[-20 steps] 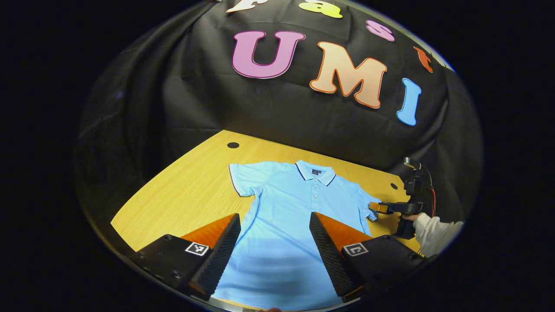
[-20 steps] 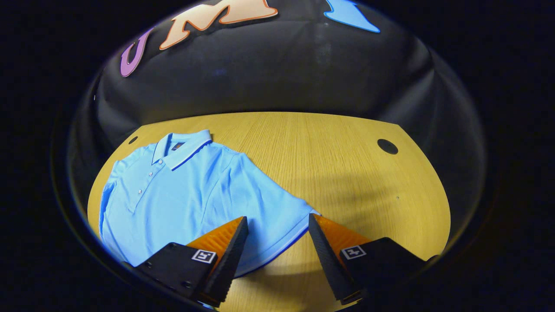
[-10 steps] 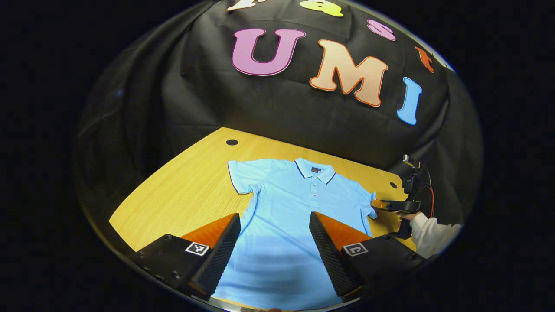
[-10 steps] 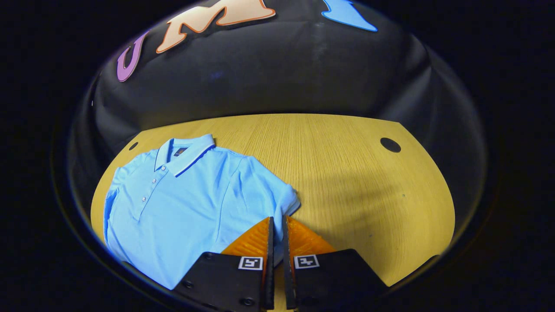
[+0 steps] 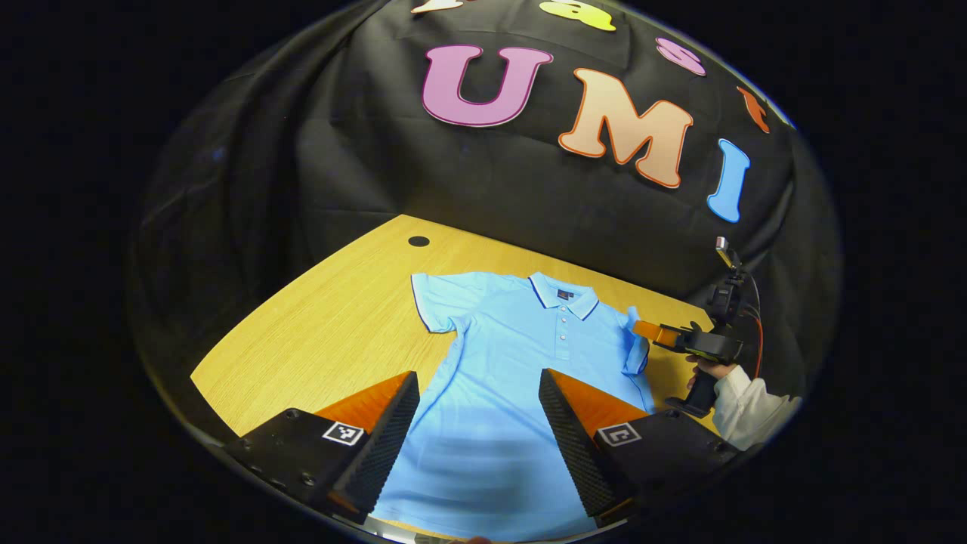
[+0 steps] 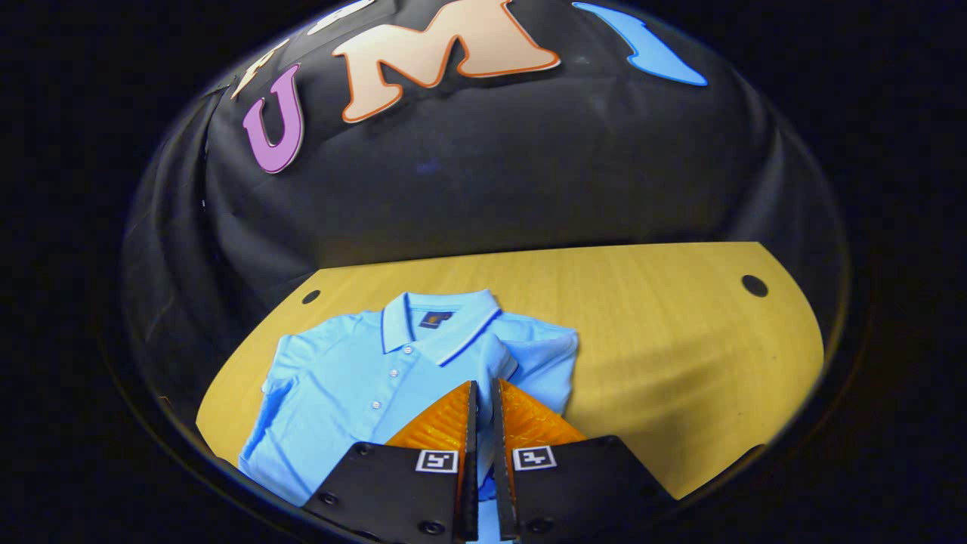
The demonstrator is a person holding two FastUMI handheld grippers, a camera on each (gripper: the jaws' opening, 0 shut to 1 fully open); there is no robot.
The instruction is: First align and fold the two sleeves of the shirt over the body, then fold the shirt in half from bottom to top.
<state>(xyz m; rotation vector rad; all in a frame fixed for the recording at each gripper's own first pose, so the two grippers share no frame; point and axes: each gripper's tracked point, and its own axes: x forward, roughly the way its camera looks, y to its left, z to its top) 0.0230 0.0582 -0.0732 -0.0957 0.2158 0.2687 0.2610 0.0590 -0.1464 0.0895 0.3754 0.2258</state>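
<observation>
Nothing readable here tbh. The polo shirt (image 6: 355, 378) has a small dark neck label (image 6: 436, 319) inside the collar, way too tiny to make out. The gripper bodies carry little square black-and-white marker tags (image 5: 344, 433), but those are just patterns, no letters or numbers.
</observation>
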